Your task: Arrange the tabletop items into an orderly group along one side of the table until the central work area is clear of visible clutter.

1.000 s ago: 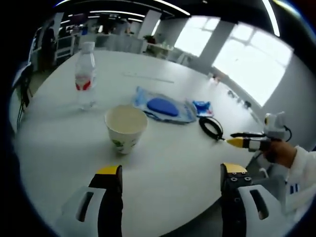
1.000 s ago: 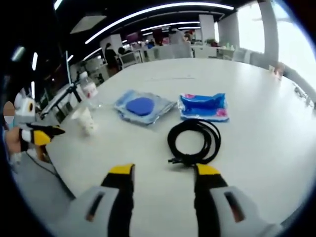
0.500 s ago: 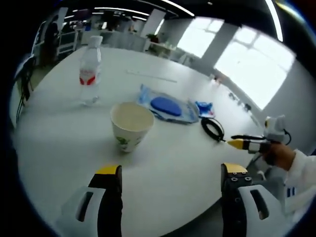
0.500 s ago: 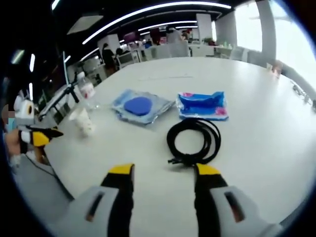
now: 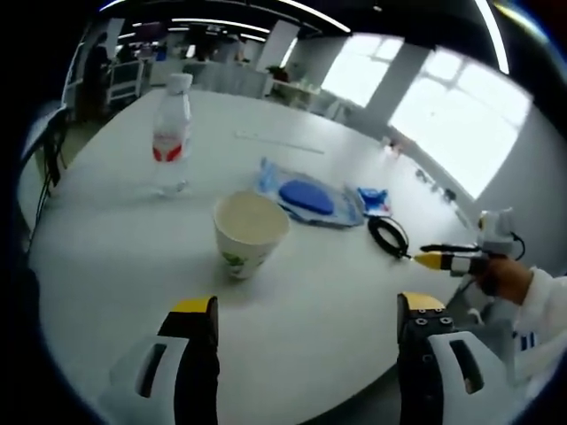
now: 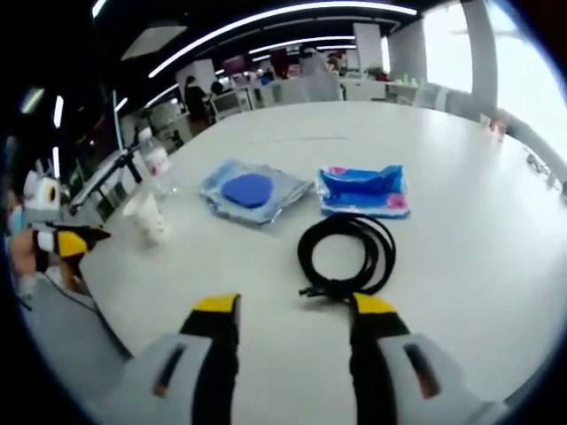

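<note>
On the white worktop (image 6: 461, 266) we count one paper cup (image 5: 250, 234), one water bottle (image 5: 172, 133), one clear pouch (image 6: 255, 191) with a blue pad inside, one blue packet (image 6: 363, 190) and one coiled black cable (image 6: 346, 254). Our left claw (image 5: 301, 308) and right claw (image 6: 288, 308) both stand apart, holding nothing, above the near edge.

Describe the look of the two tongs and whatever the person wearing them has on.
Each pair of tongs has two pale grey jaws with black inner faces, slotted sides and yellow tips: the left tongs, the right tongs. Seen from the side in the left gripper view, the right tongs end in a yellow tip on a black and white body. The person's sleeve is white.
</note>
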